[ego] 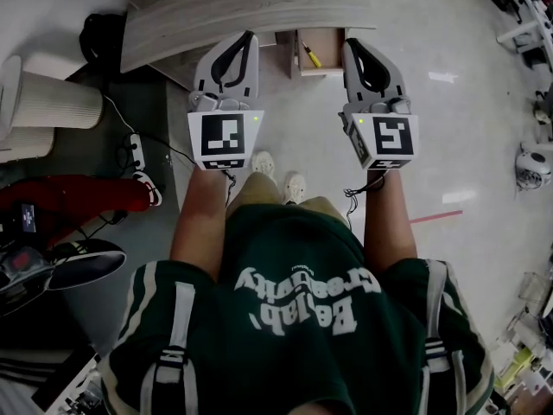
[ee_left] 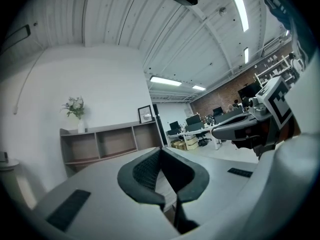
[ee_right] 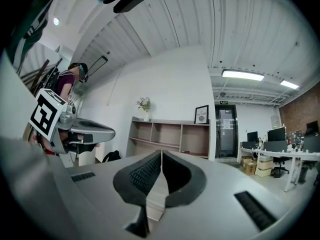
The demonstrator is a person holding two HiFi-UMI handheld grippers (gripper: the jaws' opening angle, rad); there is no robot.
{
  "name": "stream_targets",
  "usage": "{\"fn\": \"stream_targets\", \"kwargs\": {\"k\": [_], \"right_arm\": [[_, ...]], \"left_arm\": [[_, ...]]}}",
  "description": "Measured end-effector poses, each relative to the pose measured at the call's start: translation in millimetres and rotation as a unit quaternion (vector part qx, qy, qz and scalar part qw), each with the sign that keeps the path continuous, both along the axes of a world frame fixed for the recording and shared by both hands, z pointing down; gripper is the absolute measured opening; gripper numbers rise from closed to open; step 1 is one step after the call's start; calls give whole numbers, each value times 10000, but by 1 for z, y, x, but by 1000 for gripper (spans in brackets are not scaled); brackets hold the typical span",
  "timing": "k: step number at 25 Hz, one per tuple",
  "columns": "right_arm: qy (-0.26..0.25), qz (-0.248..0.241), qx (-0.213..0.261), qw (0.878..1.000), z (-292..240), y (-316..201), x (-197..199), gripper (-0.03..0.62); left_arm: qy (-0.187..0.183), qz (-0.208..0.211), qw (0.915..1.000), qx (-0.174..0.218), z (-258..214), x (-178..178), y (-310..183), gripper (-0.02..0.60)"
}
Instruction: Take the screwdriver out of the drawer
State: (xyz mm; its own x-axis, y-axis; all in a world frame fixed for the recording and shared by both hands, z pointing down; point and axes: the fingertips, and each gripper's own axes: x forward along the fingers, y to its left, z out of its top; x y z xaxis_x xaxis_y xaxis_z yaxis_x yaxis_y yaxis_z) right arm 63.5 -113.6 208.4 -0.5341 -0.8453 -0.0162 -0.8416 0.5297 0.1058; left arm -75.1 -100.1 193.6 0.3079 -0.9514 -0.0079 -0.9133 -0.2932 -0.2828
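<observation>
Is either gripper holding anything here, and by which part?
Nothing is held. The left gripper and right gripper both have jaws shut on nothing; the screwdriver lies in the open drawer.

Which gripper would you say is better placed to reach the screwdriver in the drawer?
Probably the right gripper: its shut jaws sit beside the drawer holding the screwdriver; the left gripper is farther off.

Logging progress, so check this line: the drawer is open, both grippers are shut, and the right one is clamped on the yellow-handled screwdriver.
Not quite. The right gripper is shut on nothing, as the right gripper view shows; the yellow-handled screwdriver lies in the open drawer in the head view. The left gripper is shut, as stated.
</observation>
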Motion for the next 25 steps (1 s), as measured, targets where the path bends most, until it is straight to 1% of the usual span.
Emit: {"fn": "stream_targets", "kwargs": {"k": [5, 12, 15, 18, 20, 25], "right_arm": [[84, 114, -66, 9999, 34, -42, -17, 35], [127, 332, -180, 9992, 25, -75, -19, 35], [167, 390, -156, 9990, 23, -79, -25, 35], [171, 453, -162, 9987, 22, -82, -31, 35], [185, 518, -271, 9981, 26, -87, -35, 35], [234, 528, -324, 9978, 46, -116, -42, 35]], "left_arm": [[41, 205, 9997, -103, 42, -10, -51, 18], [132, 354, 9991, -170, 32, -17, -90, 18], [157, 418, 9988, -186, 30, -23, -94, 18], [182, 426, 9989, -121, 28, -32, -97, 18], [200, 444, 9988, -109, 32, -36, -103, 17], [142, 513, 9985, -115, 50, -41, -132, 18]]}}
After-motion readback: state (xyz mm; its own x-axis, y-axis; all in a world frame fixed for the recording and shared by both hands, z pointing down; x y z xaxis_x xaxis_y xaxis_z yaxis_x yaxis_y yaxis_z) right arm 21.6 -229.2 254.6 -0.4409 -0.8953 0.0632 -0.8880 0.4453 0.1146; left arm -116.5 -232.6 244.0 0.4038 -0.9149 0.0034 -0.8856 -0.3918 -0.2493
